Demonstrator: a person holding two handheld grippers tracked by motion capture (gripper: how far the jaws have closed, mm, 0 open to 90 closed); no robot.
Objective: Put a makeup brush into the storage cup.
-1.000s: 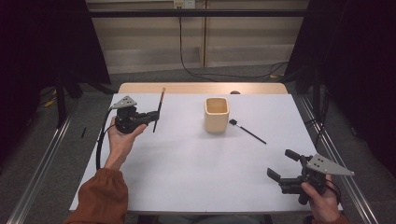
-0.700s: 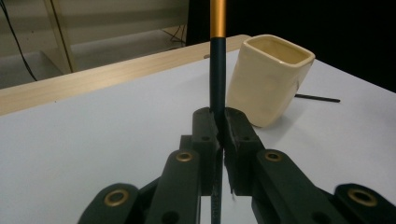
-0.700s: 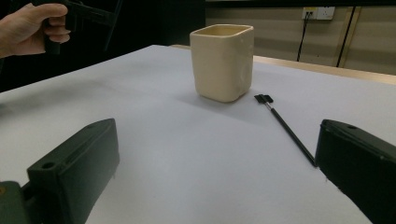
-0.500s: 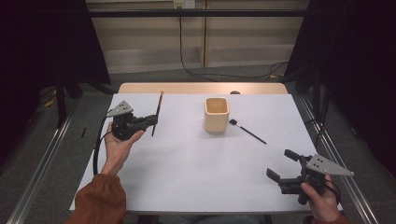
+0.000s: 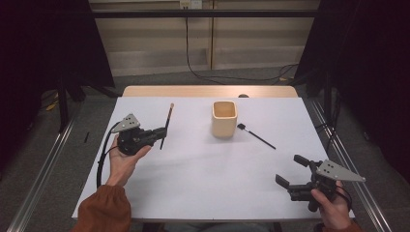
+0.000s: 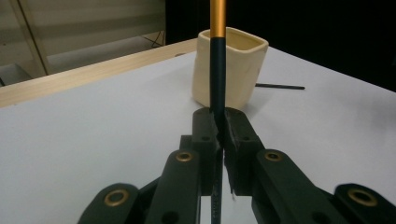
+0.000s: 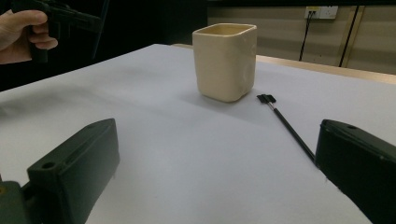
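A cream square cup (image 5: 224,118) stands upright on the white table (image 5: 203,179), back of centre. My left gripper (image 5: 161,135) hangs above the table's left part, shut on a thin dark brush with an orange upper section (image 5: 166,125). In the left gripper view the brush (image 6: 217,60) rises straight up between the closed jaws, with the cup (image 6: 243,70) behind it. A second thin black brush (image 5: 256,136) lies flat just right of the cup. My right gripper (image 5: 291,171) stands open near the front right corner, nothing between its jaws; its view faces the cup (image 7: 225,60) and the lying brush (image 7: 285,124).
A wooden strip (image 5: 208,91) runs along the table's far edge. Cables (image 5: 232,77) lie on the floor behind. Metal rails (image 5: 43,169) flank the table on both sides. The person's other hand with the left gripper (image 7: 37,28) appears at the upper left of the right gripper view.
The left hand has lowered and drawn the gripper with its brush nearer the person. The right gripper has stayed where it was.
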